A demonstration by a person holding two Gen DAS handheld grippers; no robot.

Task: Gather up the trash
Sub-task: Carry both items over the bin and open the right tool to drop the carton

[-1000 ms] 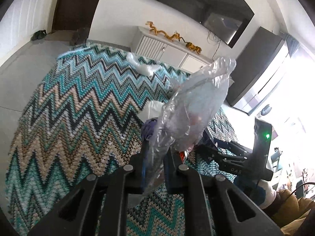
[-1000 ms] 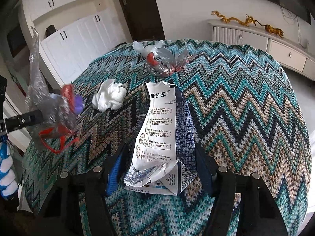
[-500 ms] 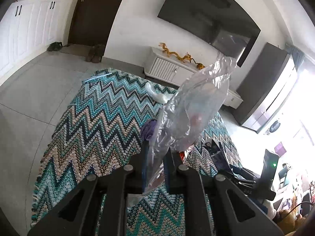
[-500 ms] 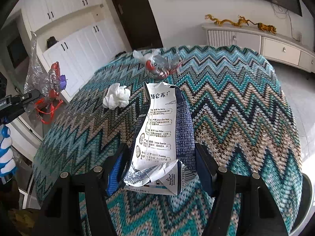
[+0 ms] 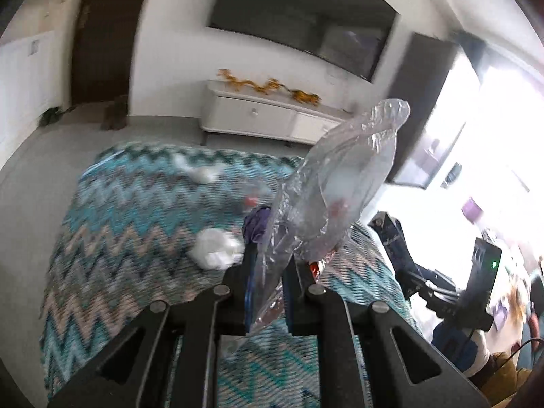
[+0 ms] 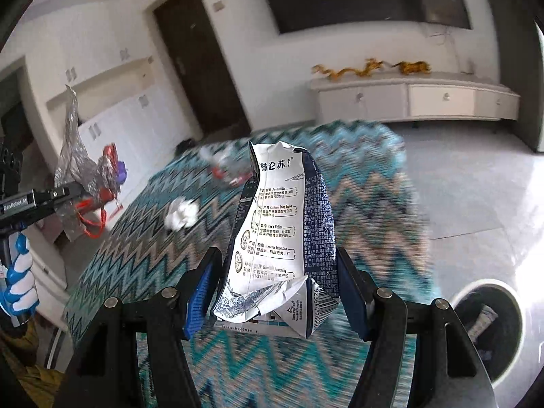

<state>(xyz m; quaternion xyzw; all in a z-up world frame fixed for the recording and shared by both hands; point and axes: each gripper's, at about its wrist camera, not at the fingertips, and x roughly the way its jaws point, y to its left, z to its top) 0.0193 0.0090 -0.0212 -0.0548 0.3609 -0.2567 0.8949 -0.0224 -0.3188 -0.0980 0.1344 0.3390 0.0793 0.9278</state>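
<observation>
The left tongs [image 5: 268, 272] are pinched nearly together on a crumpled clear plastic bag [image 5: 333, 183], which stands up from the pads with bits of red and purple showing inside it. The right tongs [image 6: 278, 289] stand about half open, clamped on the sides of a squashed white-and-navy milk carton [image 6: 282, 238] with printed text, held upright. Both are lifted above a rug with a teal, tan and black zigzag pattern [image 6: 142, 265]. On the rug lie a wad of white tissue [image 6: 182, 217] and, farther off near its far edge, another clear bag with red pieces [image 6: 226, 170]. Just off the rug's right edge, on pale floor tiles, stands a round white bin [image 6: 489, 329] with some litter inside; the floor between the rug and the white low cabinet [image 6: 414, 98] is open. A blue-and-white gloved hand [image 6: 18, 282] grips the left tool's handle
</observation>
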